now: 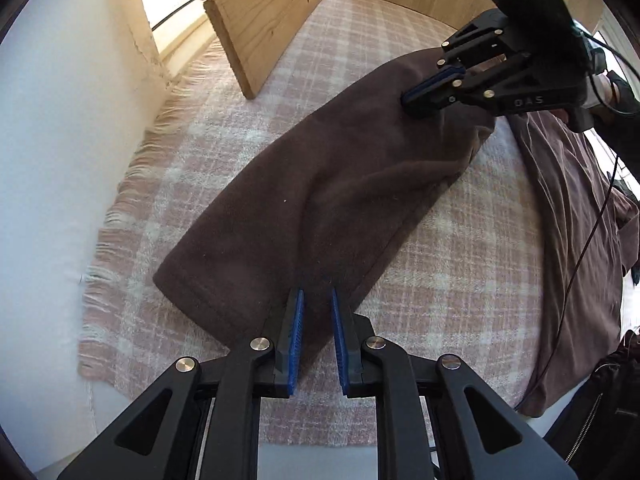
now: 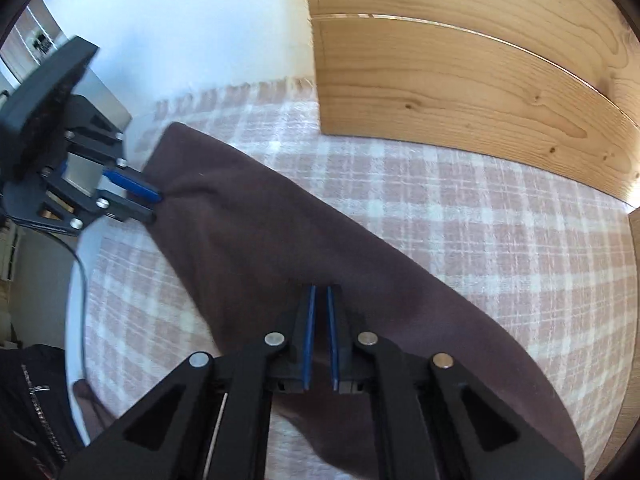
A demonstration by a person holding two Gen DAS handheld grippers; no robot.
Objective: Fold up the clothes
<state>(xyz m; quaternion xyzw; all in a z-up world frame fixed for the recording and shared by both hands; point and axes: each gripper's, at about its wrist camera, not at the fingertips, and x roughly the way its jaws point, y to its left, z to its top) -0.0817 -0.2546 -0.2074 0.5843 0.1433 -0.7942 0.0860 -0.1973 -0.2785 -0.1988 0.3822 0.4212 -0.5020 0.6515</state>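
Observation:
A brown fleece garment (image 1: 320,184) lies as a long folded strip across a pink plaid blanket (image 1: 460,260). My left gripper (image 1: 315,296) is at its near, stitched end, and its blue pads pinch a fold of the cloth. My right gripper (image 1: 406,102) is shut on the far end, held by a person's hand. In the right wrist view the brown garment (image 2: 280,248) runs diagonally. There my right gripper (image 2: 319,292) clamps it with a narrow gap, and my left gripper (image 2: 154,206) bites its far left end.
Wooden boards (image 1: 264,20) stand at the back of the blanket, also as wooden boards (image 2: 460,80). A second brownish cloth (image 1: 568,208) lies at the right, crossed by a black cable (image 1: 580,264). A black zippered jacket (image 1: 600,408) sits at the lower right. The blanket's fringe (image 1: 132,184) meets a white surface.

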